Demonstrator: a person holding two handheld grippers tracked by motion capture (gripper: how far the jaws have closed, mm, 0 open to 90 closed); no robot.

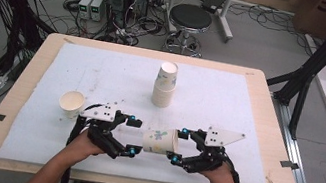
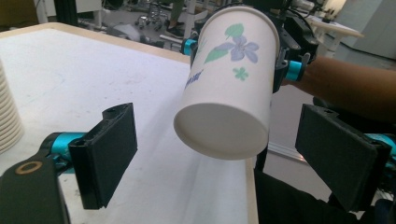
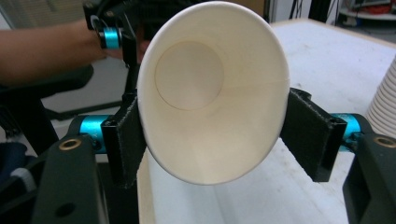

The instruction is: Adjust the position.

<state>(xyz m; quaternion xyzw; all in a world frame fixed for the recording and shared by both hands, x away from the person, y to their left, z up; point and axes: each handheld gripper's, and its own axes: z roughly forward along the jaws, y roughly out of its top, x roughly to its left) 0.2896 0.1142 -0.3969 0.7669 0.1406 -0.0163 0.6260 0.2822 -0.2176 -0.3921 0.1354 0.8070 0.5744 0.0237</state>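
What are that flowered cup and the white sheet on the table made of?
The flowered cup, pinched at its mouth by the right claw, looks like thin matte paper: a rolled rim, a side seam inside and printed flowers. The white sheet looks like soft foam or felt, dull and scuffed; which one is hard to tell.

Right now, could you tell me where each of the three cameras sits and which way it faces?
High view: sits above the person's side, looking forward and down on the table; both forearms enter below, left gripper and right gripper meeting at the flowered cup.
Left gripper view: rides the left gripper, facing the cup's base; its pads stand clear.
Right gripper view: rides the right gripper, looking into the cup's mouth; its pads press the rim.
Shared: all show the cup; both gripper views catch the cup stack.
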